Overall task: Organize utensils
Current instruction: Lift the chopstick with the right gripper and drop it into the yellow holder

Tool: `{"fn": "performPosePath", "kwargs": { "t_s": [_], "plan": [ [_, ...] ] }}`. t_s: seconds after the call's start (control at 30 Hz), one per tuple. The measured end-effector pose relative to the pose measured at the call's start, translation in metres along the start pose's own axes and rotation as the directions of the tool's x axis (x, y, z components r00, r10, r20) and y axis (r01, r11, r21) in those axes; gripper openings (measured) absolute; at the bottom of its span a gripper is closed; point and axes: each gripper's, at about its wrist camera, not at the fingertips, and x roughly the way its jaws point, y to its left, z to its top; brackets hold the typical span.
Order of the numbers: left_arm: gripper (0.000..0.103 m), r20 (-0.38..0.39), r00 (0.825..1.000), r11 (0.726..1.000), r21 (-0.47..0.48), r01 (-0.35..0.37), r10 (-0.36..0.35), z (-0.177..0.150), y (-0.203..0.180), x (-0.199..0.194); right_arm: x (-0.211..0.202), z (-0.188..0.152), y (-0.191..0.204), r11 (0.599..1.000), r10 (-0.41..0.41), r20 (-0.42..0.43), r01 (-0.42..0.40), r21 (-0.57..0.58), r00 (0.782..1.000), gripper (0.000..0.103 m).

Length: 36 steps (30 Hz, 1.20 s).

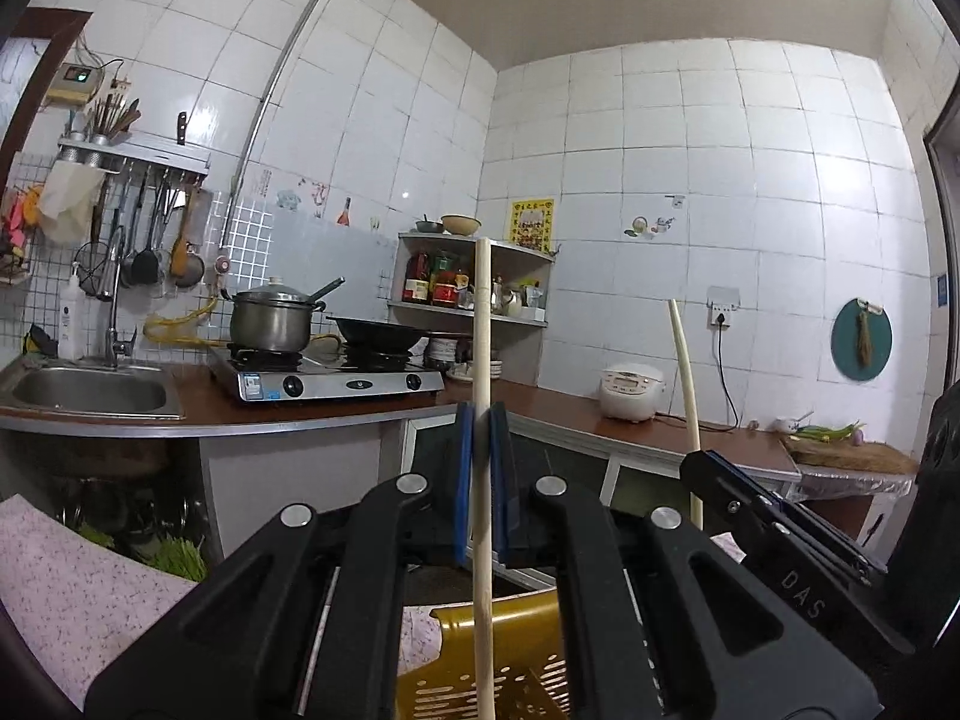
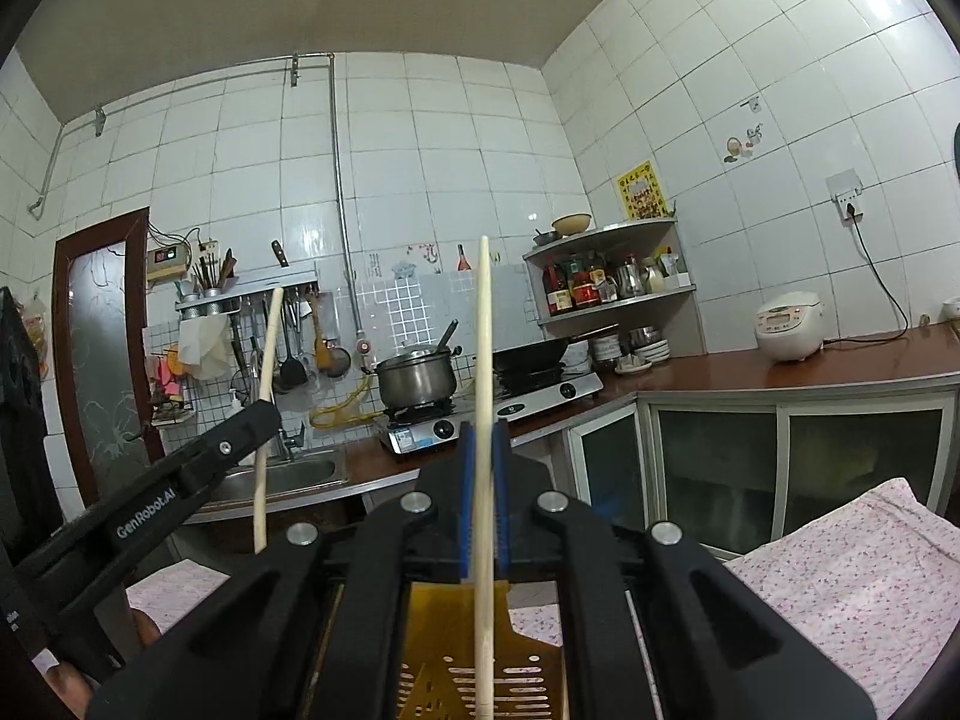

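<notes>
One pale wooden chopstick (image 1: pixel 482 360) is clamped upright in the left tool (image 1: pixel 480 420), above a yellow slotted tray (image 1: pixel 540 684) on a floral cloth (image 1: pixel 72 588). A second chopstick (image 2: pixel 483 390) is clamped upright in the right tool (image 2: pixel 483 438), over the same tray.

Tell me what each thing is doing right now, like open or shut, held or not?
Left gripper: shut on a pale wooden chopstick, held upright.
Right gripper: shut on a second pale wooden chopstick, upright too.
Yellow slotted plastic basket: below both grippers; neither chopstick visibly touches it.
Steel pot: lid on, on the stove.
White rice cooker: lid shut.
</notes>
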Motion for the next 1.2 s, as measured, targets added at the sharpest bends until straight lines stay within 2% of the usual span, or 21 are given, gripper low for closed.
{"fn": "performPosePath", "kwargs": {
  "t_s": [0.17,0.47,0.93,1.2],
  "plan": [
    [0.004,-0.009,1.0,1.0,-0.002,0.014,-0.014,-0.006,0.003,0.007,0.001,-0.008,-0.002,1.0,0.0,0.001,0.0,-0.015,1.0,0.006],
    [0.004,-0.027,0.999,0.999,0.048,-0.026,0.027,-0.027,0.003,0.009,0.002,-0.019,-0.006,0.999,-0.015,-0.008,0.015,-0.042,1.0,0.006],
    [0.004,-0.104,0.992,0.995,0.077,-0.058,0.066,-0.056,0.007,-0.002,0.002,-0.049,-0.019,0.998,-0.025,-0.103,0.02,-0.056,0.994,0.006],
    [0.005,-0.14,0.987,0.994,0.087,-0.068,0.079,-0.064,0.008,-0.013,-0.006,-0.054,-0.025,0.999,-0.022,-0.15,0.016,-0.043,0.988,0.006]
  ]
}}
